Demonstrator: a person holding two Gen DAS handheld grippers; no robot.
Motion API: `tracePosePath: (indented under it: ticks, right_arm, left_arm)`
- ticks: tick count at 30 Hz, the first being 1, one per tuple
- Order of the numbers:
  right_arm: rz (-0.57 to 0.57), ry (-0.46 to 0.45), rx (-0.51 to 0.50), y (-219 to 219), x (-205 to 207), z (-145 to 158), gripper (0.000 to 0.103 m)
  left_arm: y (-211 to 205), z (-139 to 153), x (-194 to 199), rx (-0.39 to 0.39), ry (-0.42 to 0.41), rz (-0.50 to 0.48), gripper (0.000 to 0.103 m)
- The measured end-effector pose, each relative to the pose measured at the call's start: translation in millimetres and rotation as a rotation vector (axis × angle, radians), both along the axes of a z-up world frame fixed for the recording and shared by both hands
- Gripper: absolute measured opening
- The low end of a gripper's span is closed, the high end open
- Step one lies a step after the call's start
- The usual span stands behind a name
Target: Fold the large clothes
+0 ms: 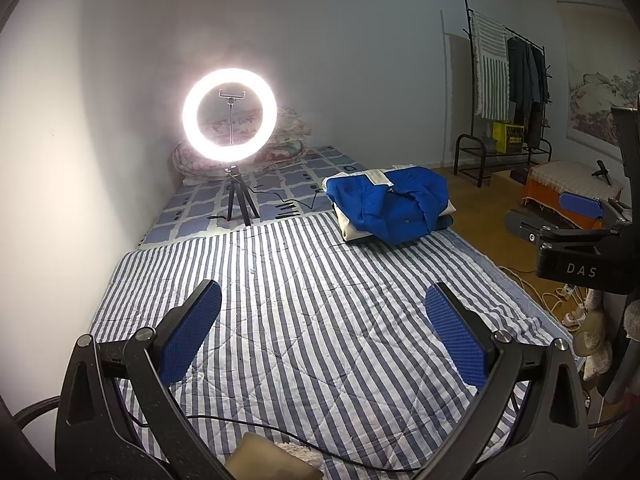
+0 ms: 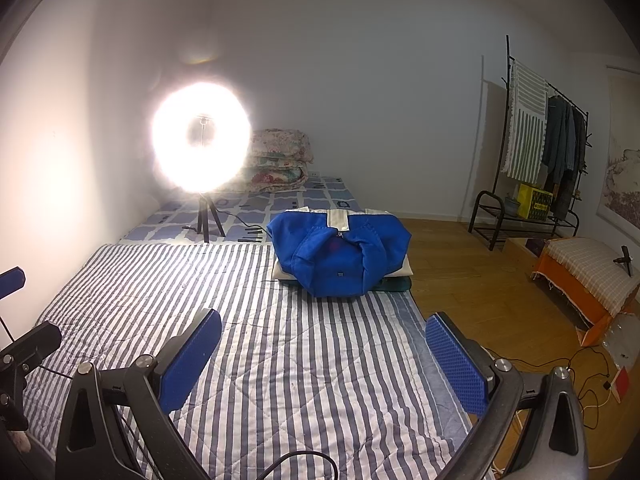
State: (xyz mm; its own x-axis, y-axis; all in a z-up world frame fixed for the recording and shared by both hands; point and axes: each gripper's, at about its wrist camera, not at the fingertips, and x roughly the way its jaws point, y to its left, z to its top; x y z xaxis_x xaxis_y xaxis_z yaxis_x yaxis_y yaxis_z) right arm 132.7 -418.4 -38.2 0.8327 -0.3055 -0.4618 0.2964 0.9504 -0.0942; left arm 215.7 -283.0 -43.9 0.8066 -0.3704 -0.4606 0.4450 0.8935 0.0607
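The only lettering that can be read is "DAS", in pale capitals on the black body of the right gripper [image 1: 580,216], seen at the right edge of the left wrist view. A small dark tag sits on the front of the folded blue garment [image 2: 338,258] near the far right corner of the striped quilt [image 2: 280,340], but its marking is too small to read.

We hold our right gripper [image 2: 323,354], jaws spread wide and empty, above the striped quilt [image 2: 280,340], facing the folded blue jacket [image 2: 338,254].
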Motion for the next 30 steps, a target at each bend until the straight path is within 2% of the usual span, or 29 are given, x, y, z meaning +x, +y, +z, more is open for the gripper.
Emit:
tracePosePath:
  ticks: [30]
  right_arm:
    - [-0.006,0.004,-0.001,-2.2,-1.5,-3.9,0.103]
  left_arm:
    - [-4.9,-0.3,-2.6,-0.006,0.015,0.021,0.103]
